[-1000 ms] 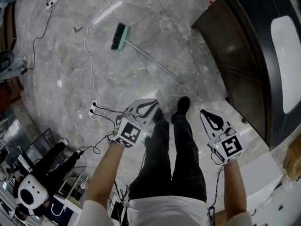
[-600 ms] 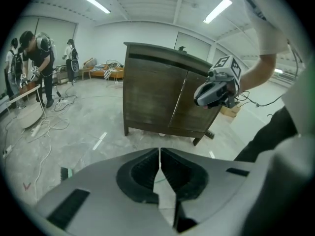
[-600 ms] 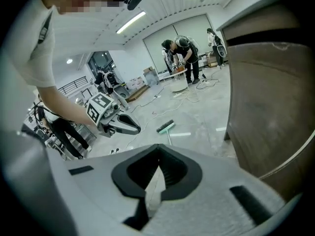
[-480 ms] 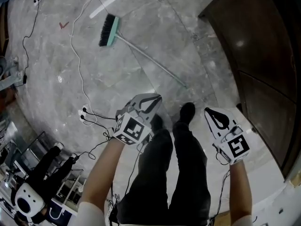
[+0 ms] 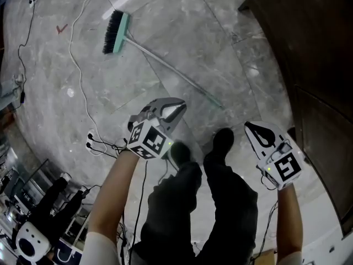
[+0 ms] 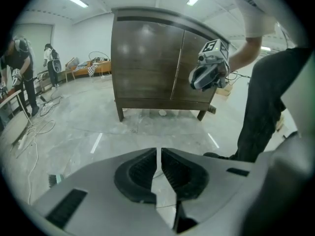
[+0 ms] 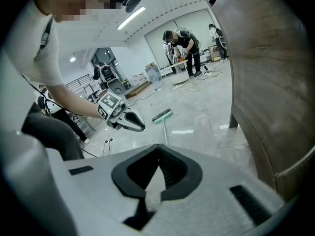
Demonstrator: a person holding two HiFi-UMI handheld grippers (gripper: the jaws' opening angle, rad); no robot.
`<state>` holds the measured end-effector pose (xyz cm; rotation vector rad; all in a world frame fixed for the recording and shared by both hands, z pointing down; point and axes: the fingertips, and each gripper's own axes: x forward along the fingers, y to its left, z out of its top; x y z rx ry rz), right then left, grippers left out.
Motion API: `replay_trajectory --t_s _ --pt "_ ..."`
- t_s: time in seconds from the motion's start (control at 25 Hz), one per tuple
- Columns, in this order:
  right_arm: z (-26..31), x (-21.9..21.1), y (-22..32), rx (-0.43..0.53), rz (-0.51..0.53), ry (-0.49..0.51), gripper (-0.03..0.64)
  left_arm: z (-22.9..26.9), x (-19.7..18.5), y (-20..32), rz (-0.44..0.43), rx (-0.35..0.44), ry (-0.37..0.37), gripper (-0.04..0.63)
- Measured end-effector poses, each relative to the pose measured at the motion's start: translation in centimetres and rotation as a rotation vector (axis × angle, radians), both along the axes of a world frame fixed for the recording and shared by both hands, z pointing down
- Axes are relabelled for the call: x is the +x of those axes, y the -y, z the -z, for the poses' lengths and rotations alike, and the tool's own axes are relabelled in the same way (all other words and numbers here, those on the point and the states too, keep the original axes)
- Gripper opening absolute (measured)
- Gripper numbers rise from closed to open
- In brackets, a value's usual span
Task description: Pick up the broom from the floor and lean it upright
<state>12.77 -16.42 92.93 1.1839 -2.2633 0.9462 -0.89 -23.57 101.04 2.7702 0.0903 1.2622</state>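
broom [image 5: 164, 63] flat on the floor [image 5: 220, 43], left gripper [image 5: 177, 106] and right gripper [image 5: 249, 128] both with fingers pressed together, nothing held

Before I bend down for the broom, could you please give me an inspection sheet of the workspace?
Surface: grey marble floor, glossy, no spills seen.
Job's things: broom lying flat, bristle head at the far end, handle end near the person's shoes; untouched.
Clutter: white strip and red mark near the broom head.
Grippers: left hand-held gripper and right hand-held gripper both shut, empty, above the floor.
Cables: white cable snakes left of the broom to plugs.
Surroundings: dark wooden cabinet on the right; other people working in the background.
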Motion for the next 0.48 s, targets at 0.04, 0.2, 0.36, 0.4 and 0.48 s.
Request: replay_trajectory --t_s 0.04,0.2,0.36,0.4,0.48 --pt "-1.0 0.2 0.1 -0.001 0.002 0.003 0.002 -1.1 0.1 0.1 -0.012 0.0 0.005 0.012" --pt "-4.5 0.4 0.6 -0.01 0.017 0.014 0.002 -5.1 0.1 0.7 -0.073 0.01 0.021 0.012" --pt "-8.0 0.2 1.1 -0.01 0.077 0.019 0.002 -9.5 0.2 1.3 -0.146 0.008 0.05 0.014" --pt "-9.0 0.2 1.3 -0.013 0.085 0.023 0.002 -10.7 0.1 1.4 -0.17 0.008 0.059 0.018" --pt "-10.8 -0.2 1.6 -0.024 0.096 0.049 0.002 -13.1 -0.2 1.7 -0.228 0.017 0.08 0.074"
